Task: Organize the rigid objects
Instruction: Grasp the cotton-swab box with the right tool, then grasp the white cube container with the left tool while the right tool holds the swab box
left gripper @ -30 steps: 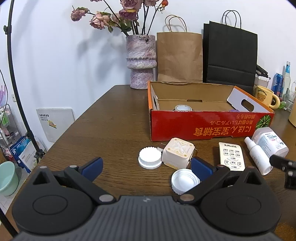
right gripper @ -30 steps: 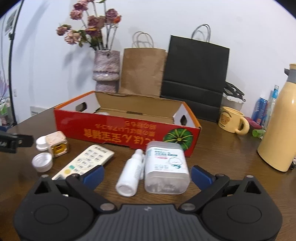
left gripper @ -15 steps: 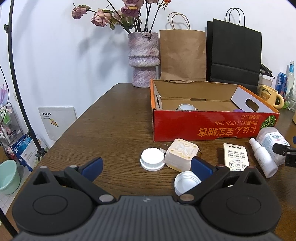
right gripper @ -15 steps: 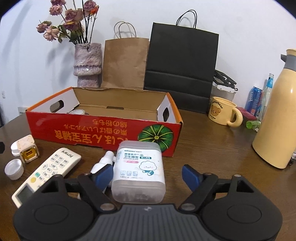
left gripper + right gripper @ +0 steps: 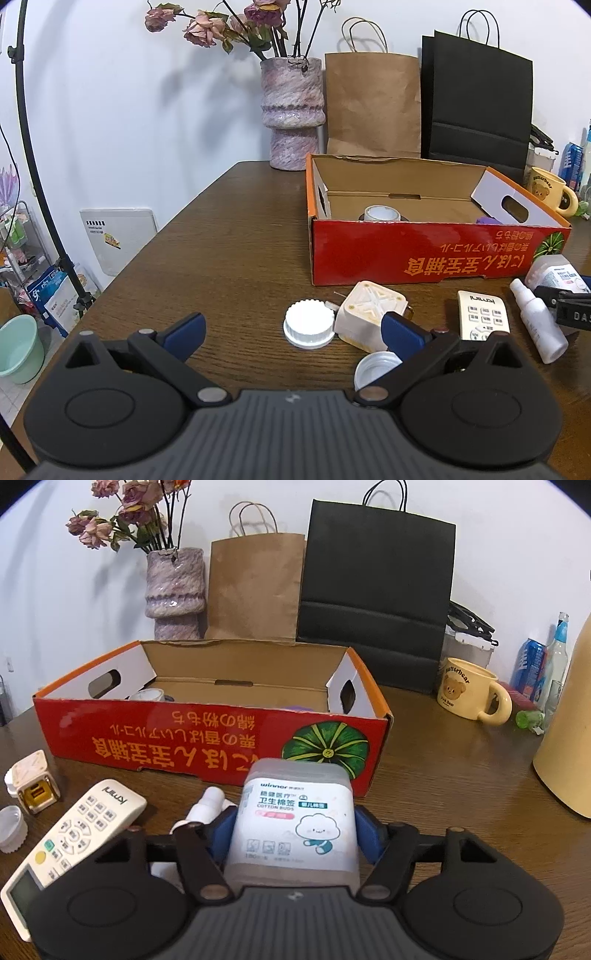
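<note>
The right gripper (image 5: pixel 293 834) is closing its fingers on the cotton bud box (image 5: pixel 295 819) between them; next, lift into the red carton (image 5: pixel 207 734). The left gripper (image 5: pixel 291 332) is spread, empty.

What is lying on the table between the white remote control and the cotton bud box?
A small white spray bottle lies between the remote control and the cotton bud box, shown in the right wrist view.
</note>
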`<state>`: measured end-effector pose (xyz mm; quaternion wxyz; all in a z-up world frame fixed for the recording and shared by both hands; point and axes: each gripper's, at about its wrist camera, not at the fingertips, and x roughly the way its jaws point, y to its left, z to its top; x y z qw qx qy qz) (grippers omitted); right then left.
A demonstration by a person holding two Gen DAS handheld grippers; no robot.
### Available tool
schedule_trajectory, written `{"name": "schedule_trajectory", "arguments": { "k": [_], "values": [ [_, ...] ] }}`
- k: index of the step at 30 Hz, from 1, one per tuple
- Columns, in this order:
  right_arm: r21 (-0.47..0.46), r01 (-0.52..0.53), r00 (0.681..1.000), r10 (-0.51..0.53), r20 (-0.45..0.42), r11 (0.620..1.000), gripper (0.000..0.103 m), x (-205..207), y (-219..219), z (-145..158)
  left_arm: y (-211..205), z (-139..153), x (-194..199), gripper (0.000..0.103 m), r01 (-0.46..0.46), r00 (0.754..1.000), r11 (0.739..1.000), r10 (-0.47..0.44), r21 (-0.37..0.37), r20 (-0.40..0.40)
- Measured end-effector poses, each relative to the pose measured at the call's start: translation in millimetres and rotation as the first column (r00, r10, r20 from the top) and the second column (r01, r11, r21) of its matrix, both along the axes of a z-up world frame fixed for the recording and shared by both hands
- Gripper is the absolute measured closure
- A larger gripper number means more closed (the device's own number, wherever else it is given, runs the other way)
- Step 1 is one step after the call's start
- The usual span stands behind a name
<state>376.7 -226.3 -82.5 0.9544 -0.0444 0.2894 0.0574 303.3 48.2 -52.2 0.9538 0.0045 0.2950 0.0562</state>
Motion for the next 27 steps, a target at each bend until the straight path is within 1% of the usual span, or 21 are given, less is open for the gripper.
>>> {"name": "schedule_trajectory", "arguments": {
  "k": [7, 12, 15, 21, 27],
  "values": [
    [0.021, 0.011, 0.998, -0.012, 0.062, 1.0, 0.038, -11, -6, 5, 2, -2, 4, 0.0, -0.009, 1.0, 1.0, 0.009, -0.003, -0.012],
    [0.026, 0.015, 0.993, -0.018, 0.118, 1.0, 0.038, -23, -7, 10, 2, -5, 4, 0.0, 0.006, 1.0, 1.0, -0.006, 0.007, -0.022],
    [0.03, 0.017, 0.988, -0.021, 0.155, 0.999, 0.038, -32, -8, 15, 1, -8, 7, 0.0, 0.018, 0.999, 1.0, -0.017, 0.023, -0.038],
    [0.046, 0.022, 0.98, -0.031, 0.199, 0.999, 0.038, -46, -11, 21, 2, -15, 15, 0.0, 0.02, 0.998, 1.0, -0.018, 0.017, -0.066],
    [0.046, 0.012, 0.977, -0.022, 0.21, 0.999, 0.038, -49, -10, 23, -12, -11, 19, 0.0, 0.072, 0.997, 0.996, -0.071, 0.044, -0.029]
  ]
}}
